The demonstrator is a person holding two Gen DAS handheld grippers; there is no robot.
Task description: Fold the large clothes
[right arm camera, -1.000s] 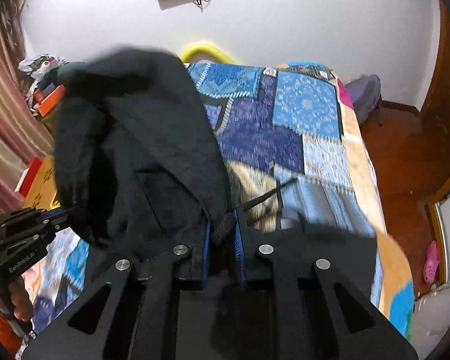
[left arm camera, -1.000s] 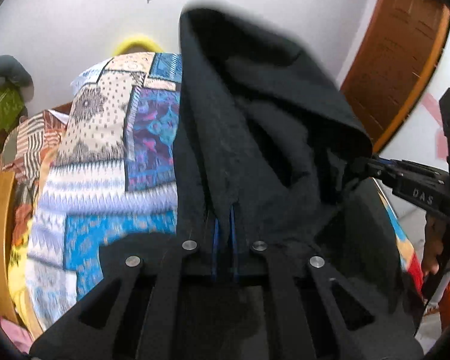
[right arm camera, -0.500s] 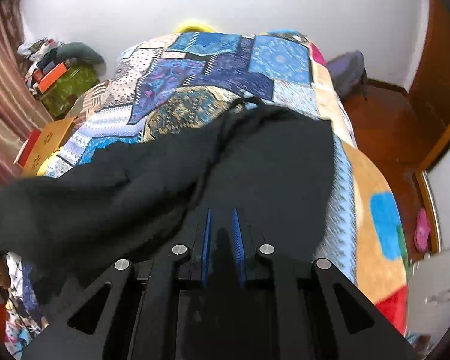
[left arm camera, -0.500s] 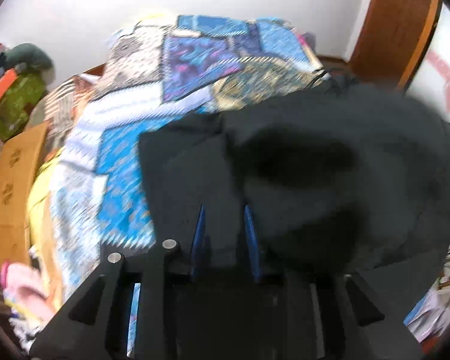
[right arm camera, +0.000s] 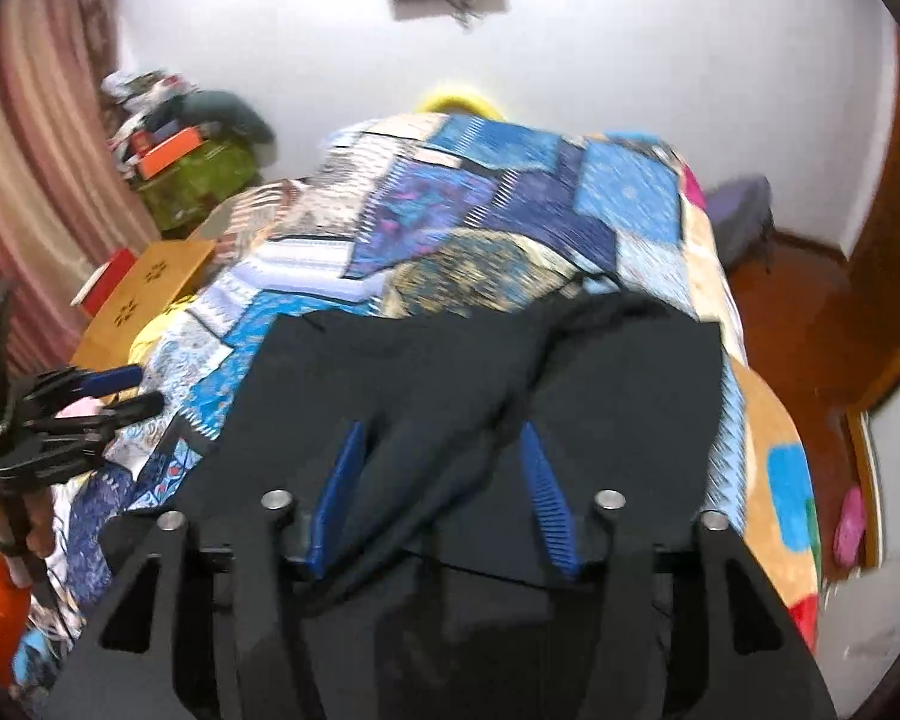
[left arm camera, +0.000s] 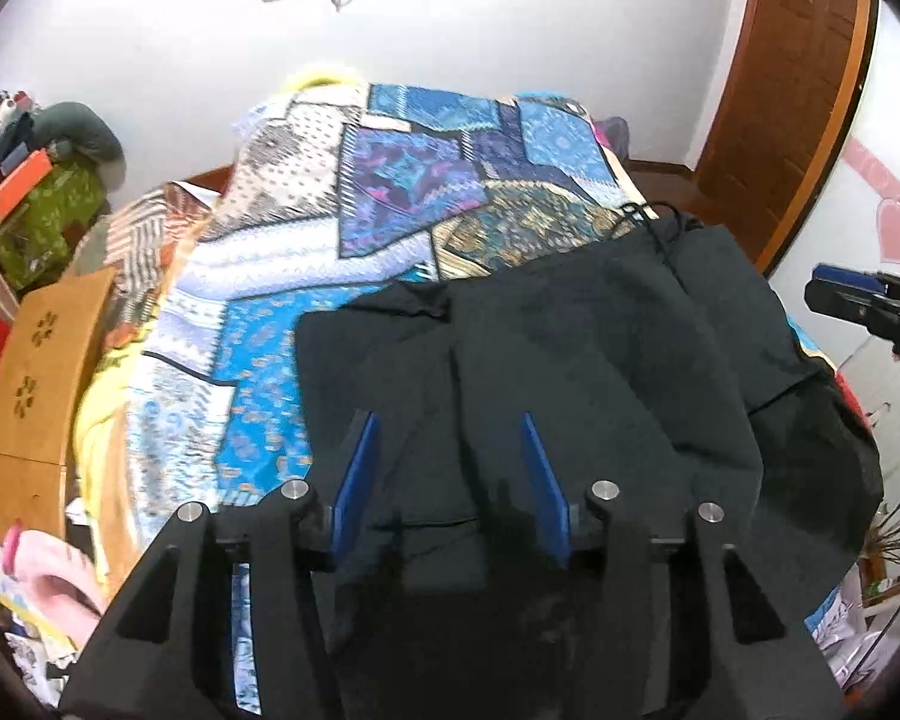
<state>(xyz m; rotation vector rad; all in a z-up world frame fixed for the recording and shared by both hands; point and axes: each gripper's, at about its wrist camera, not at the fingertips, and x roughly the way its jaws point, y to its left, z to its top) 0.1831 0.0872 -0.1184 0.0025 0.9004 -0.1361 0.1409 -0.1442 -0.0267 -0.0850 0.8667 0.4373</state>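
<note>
My left claw [left arm camera: 450,480]: jaws spread wide, nothing held. My right claw [right arm camera: 444,492]: same, spread wide, empty. Black drawstring garment [left arm camera: 570,372] lay on patchwork bedspread [left arm camera: 390,180], near foot edge. Risks, judged: right side overhung bed edge, weight could drag fold off; loose ridge between right fingers could snag, spoil fold.

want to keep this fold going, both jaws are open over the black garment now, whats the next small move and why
Probably smooth the black garment first: it lies rumpled on the bed, a ridge running down its middle, and both grippers are free.
</note>
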